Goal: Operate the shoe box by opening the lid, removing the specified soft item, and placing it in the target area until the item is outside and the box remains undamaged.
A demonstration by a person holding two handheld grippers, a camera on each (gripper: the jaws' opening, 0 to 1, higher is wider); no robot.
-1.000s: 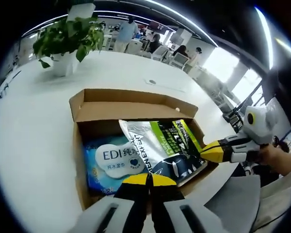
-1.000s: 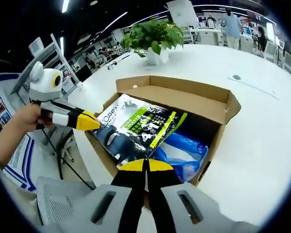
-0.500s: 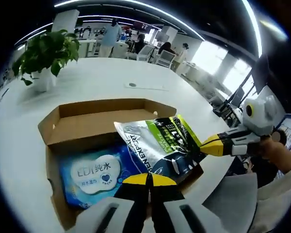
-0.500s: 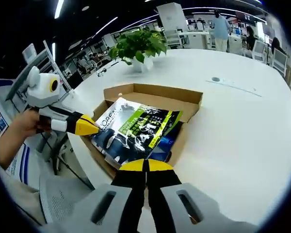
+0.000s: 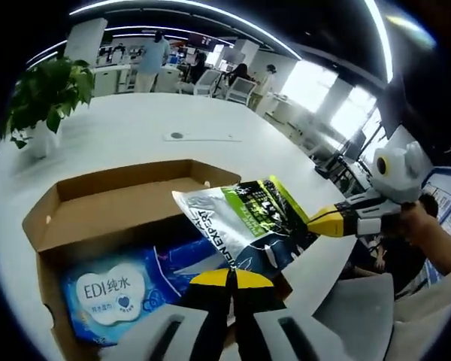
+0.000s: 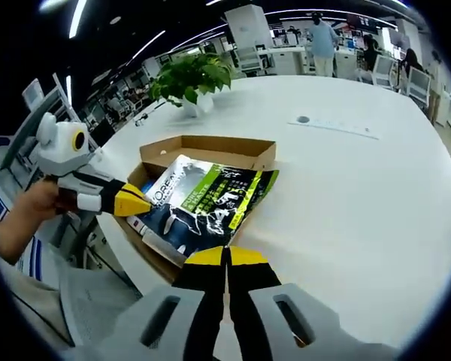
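A soft pouch (image 5: 248, 226), white, green and dark with printed lettering, hangs held above the open cardboard shoe box (image 5: 98, 203). My left gripper (image 5: 229, 278) is shut on the pouch's near edge. My right gripper (image 5: 332, 222) comes in from the right, shut on its far corner. In the right gripper view the pouch (image 6: 207, 199) hovers over the box (image 6: 210, 143); my right gripper (image 6: 227, 257) pinches its lower edge and my left gripper (image 6: 135, 203) grips its left corner. A blue wet-wipes pack (image 5: 113, 289) lies flat inside the box.
The box rests on a large white table (image 6: 361, 188) near its edge. A potted plant (image 5: 41, 90) (image 6: 188, 79) stands beyond the box. A small round fitting (image 6: 304, 119) sits in the tabletop. A grey mesh chair (image 5: 361, 301) is beside the table. People and chairs are far behind.
Both grippers have risen with the pouch, which has lifted out of the box and now hangs above it. The wipes pack stays inside.
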